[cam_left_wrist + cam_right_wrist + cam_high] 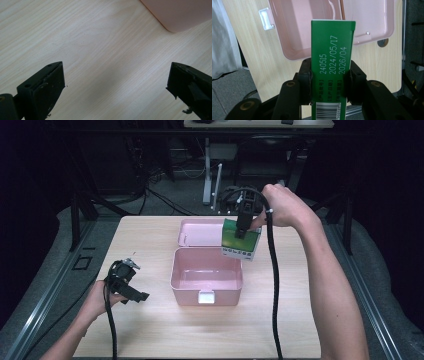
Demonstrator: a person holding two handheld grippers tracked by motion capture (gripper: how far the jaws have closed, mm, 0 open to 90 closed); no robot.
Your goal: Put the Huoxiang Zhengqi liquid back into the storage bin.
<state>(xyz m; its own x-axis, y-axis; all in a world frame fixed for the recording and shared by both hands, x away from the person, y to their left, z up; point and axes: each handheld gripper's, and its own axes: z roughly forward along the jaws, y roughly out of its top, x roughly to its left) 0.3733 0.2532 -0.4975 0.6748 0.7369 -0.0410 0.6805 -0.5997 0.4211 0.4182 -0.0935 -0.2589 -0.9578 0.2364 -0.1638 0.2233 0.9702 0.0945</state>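
Worktop (150, 335) first: one pale wooden slab, carrying one pink box (206, 276) and one pink lid (200, 232) lying flat just behind it, the two touching along the box's far rim. The box is a single open compartment with nothing in it; a white latch (206, 296) sits on its near wall. One green carton (241, 239) hangs in the air above the box's far right corner, partly over the lid, clear of both. Two tools are in play, one per hand. The right tool (243, 231) points downward and is clamped on the carton, a jaw pressing each narrow side. The left tool (131, 292) lies low by the worktop's left side, well apart from the box, its jaws spread wide with only bare wood between them. From above, the carton shows a green face with a white band of print along its lower edge. The right gripper view gives instead the carton's (332, 65) narrow side, with white printed dates and a barcode near the jaws, and beyond it the hollow box (297, 27) and the lid (369, 20). The left gripper view adds a close look at the wood grain and one rounded corner of the box (180, 15).
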